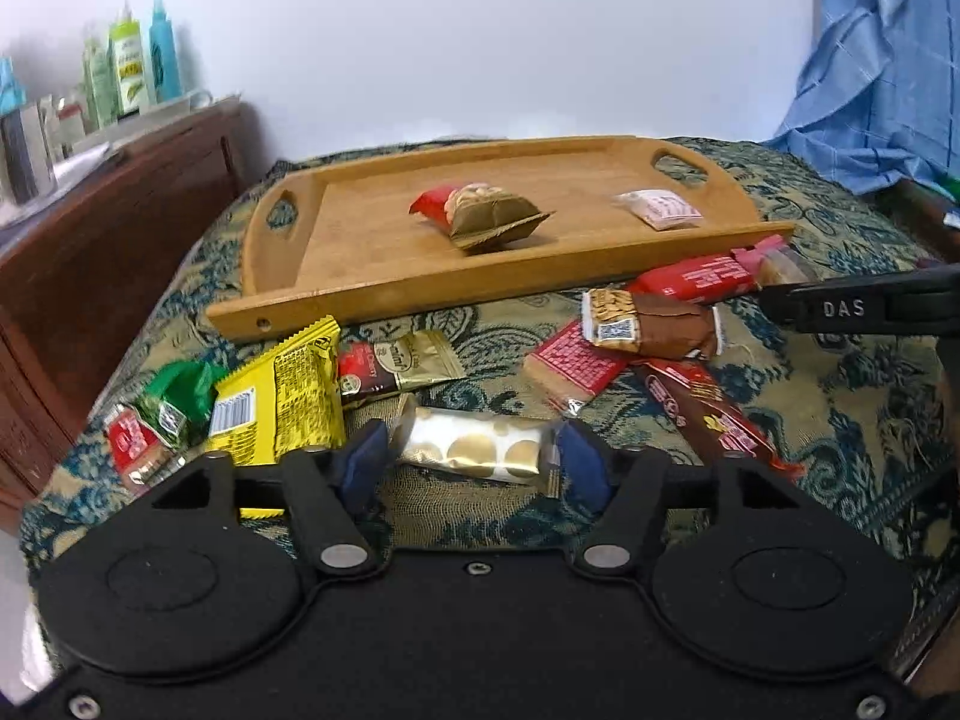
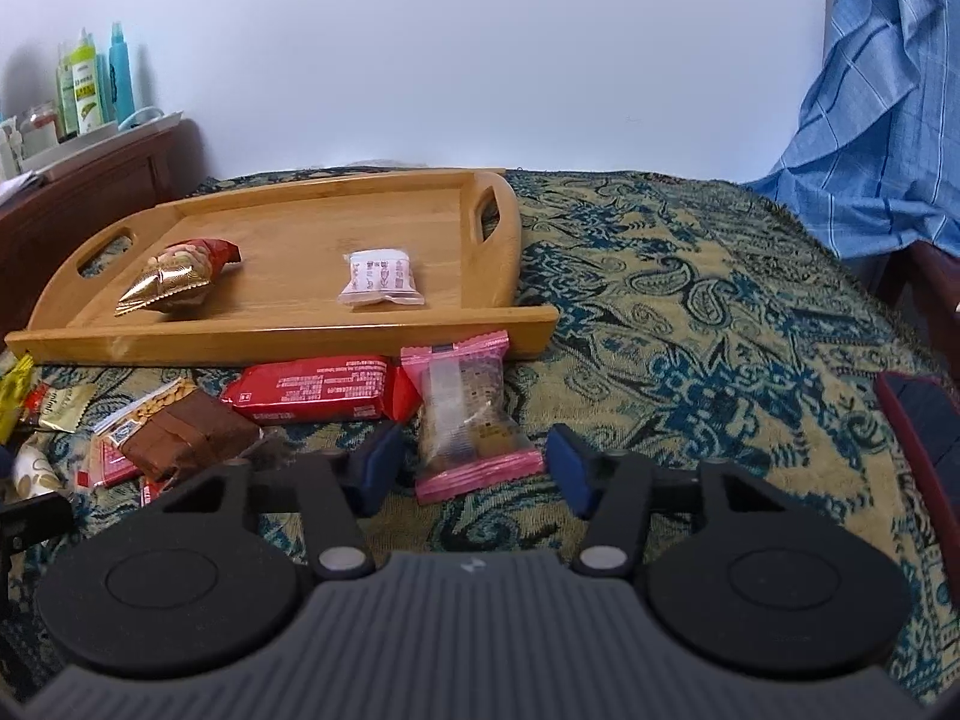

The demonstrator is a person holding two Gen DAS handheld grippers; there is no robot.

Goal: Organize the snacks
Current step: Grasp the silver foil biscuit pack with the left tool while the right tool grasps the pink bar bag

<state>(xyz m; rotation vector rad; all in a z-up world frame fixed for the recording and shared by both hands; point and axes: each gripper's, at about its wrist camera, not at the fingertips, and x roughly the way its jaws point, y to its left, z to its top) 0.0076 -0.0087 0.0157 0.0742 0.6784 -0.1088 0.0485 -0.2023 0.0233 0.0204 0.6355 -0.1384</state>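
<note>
Ahead of both grippers, the rectangular bamboo tray (image 2: 288, 333) holds a red-and-gold nut packet (image 2: 180, 276) and a clear-wrapped white snack (image 2: 378, 276). The left gripper (image 1: 474, 456) is spread around a gold-dotted white packet (image 1: 474, 450); the right gripper (image 2: 474, 468) is spread around a pink-edged clear packet (image 2: 468, 420).

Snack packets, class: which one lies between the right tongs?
The pink-edged clear packet lies between the open right tongs, on the patterned cloth; the red packet lies beyond, nearer the wooden tray.
</note>
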